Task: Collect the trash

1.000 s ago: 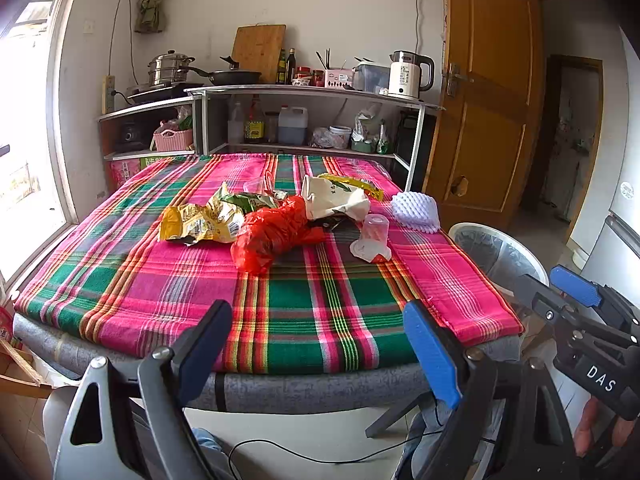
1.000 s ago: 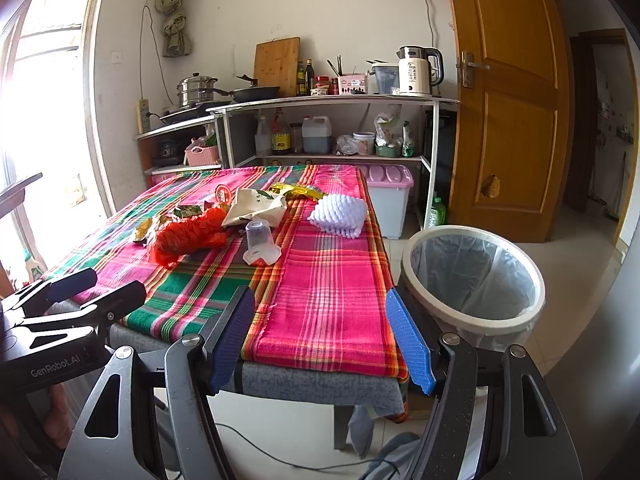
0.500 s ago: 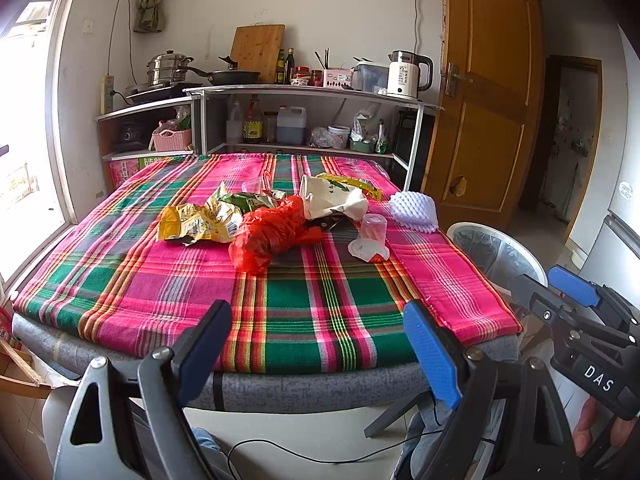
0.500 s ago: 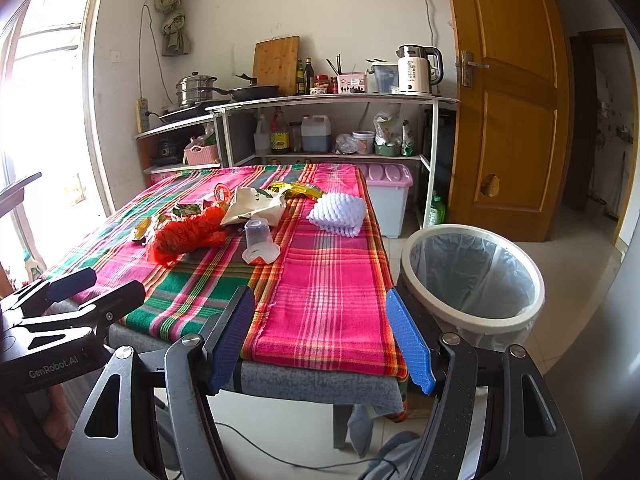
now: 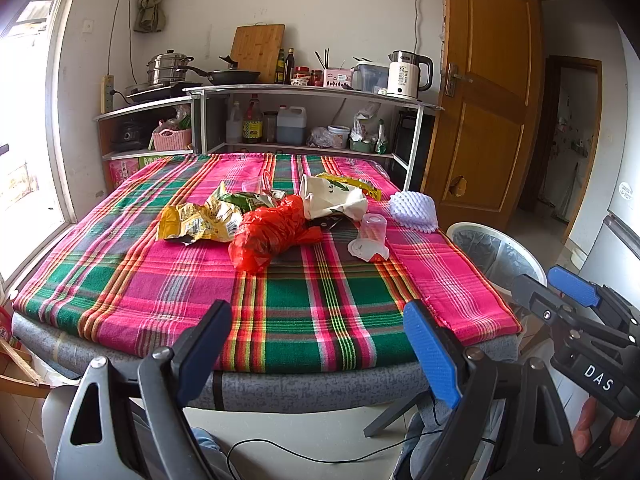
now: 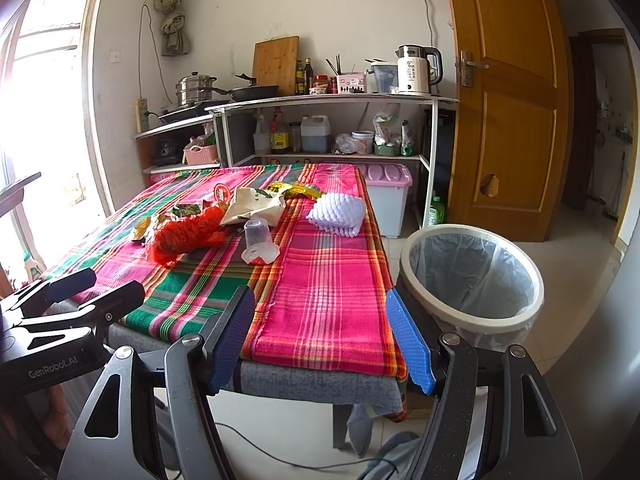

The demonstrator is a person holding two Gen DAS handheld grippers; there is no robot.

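Note:
Trash lies in the middle of a plaid-covered table (image 5: 132, 292): a red plastic bag (image 5: 272, 232), a yellow snack wrapper (image 5: 196, 222), a white paper bag (image 5: 332, 200), an upturned clear plastic cup (image 5: 372, 234) and a white foam net (image 5: 412, 210). The same red plastic bag (image 6: 188, 230), clear plastic cup (image 6: 258, 238) and white foam net (image 6: 338, 212) show in the right wrist view. A lined white bin (image 6: 472, 276) stands by the table's right side. My left gripper (image 5: 316, 352) and my right gripper (image 6: 320, 336) hang open before the near table edge, holding nothing.
A shelf (image 5: 312, 92) behind the table carries a kettle (image 5: 408, 74), pans and bottles. A wooden door (image 5: 488, 92) stands open at right. A pink-lidded storage box (image 6: 386, 196) sits beyond the table's far corner. A cable (image 5: 304, 454) trails on the floor below.
Both views have shifted very slightly; the trash on the table has not moved and both grippers stay open.

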